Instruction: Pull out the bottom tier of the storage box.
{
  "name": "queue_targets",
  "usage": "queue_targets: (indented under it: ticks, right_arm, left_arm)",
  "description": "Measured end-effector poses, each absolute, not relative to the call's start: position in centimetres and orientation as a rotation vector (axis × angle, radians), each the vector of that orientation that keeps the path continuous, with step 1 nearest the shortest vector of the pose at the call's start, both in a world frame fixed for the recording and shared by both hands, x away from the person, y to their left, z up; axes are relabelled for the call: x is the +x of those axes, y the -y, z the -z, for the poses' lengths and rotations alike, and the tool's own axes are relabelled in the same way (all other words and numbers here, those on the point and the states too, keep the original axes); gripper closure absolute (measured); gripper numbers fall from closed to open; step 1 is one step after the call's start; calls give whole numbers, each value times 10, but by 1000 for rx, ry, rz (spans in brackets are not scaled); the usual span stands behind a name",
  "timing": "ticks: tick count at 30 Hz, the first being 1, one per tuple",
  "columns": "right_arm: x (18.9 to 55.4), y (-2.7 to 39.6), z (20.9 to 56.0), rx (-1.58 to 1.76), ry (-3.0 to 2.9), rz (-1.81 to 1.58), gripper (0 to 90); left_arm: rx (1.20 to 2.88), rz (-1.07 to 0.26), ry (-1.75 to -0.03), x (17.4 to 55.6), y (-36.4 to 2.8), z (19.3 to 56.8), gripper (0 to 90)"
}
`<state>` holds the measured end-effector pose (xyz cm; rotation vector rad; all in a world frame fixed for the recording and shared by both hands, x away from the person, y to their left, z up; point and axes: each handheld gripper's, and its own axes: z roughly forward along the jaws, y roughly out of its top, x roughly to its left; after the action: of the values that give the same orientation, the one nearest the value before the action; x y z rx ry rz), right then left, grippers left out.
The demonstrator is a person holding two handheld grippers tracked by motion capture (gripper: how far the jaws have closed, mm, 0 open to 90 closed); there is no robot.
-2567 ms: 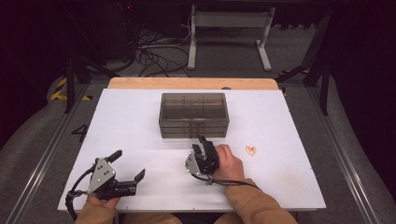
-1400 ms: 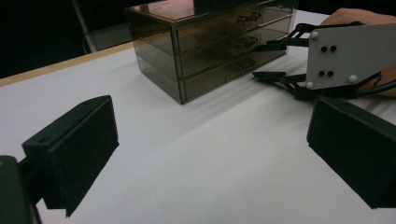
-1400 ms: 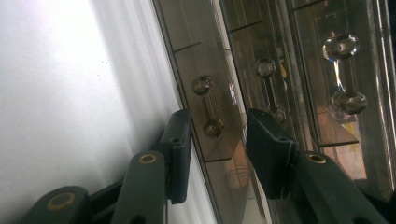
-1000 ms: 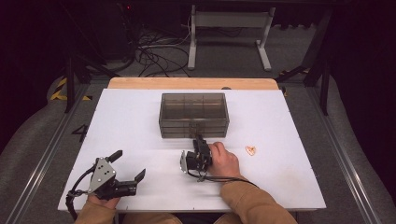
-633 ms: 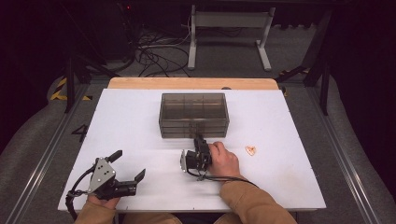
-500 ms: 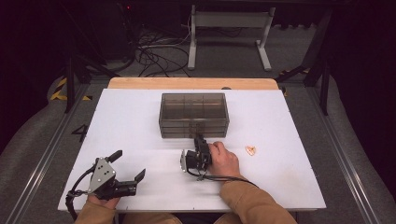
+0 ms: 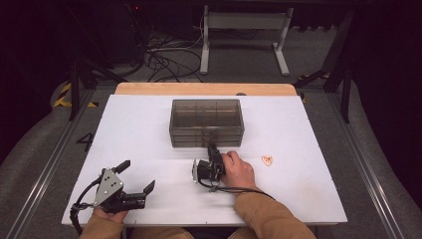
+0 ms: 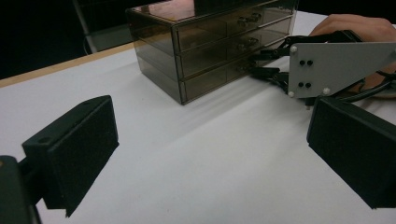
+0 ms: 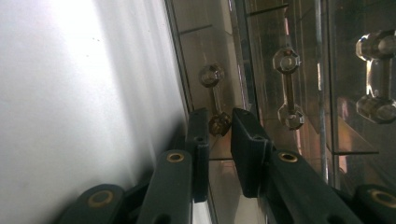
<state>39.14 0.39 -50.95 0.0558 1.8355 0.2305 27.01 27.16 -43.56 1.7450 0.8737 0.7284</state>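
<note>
Your right gripper [image 7: 214, 152] lies on its side at the front of the smoky translucent plastic drawer box [image 7: 206, 122], which sits at the middle of the matte white worktop [image 7: 134, 129]. In the right gripper view its 2 black jaws are nearly closed around the lower faceted bead of the bottom drawer's handle [image 9: 215, 100], a clear bar with a cut-crystal knob at each end; the bead sits in the narrow gap between the jaw tips, though you cannot tell whether both jaws press on it. 2 more handles of the same shape, the middle one [image 9: 288, 88] and the top one [image 9: 376, 77], show on the drawer fronts above it. The box is rectangular, with 3 tiers of shallow drawers and glossy walls that reflect the light.

Your right hand [image 7: 238, 172] wraps the gripper body, and its cable loops back over the tan sleeve [image 7: 268, 216].

Your left gripper [image 7: 137, 179] rests at the near left of the worktop, well apart from the box, its jaws spread wide and holding nothing; in the left gripper view the blocky matte black jaws frame the box and the grey 3-cornered plate [image 8: 334, 67] of the other gripper.

A small orange heart-shaped piece [image 7: 267, 160] lies flat on the worktop just right of your right hand. A strip of pale wood [image 7: 204, 88] edges the worktop's far side.
</note>
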Motion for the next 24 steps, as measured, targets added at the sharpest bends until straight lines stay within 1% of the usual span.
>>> queue_targets:
  ticks: [15, 24]
  right_arm:
    - [391, -3, 509, 48, -1819, -229, 792]
    - [384, -3, 507, 65, -1823, -230, 796]
  left_arm:
    - [1746, -722, -876, 270, -271, 436, 27]
    - [1743, -726, -877, 270, -272, 436, 27]
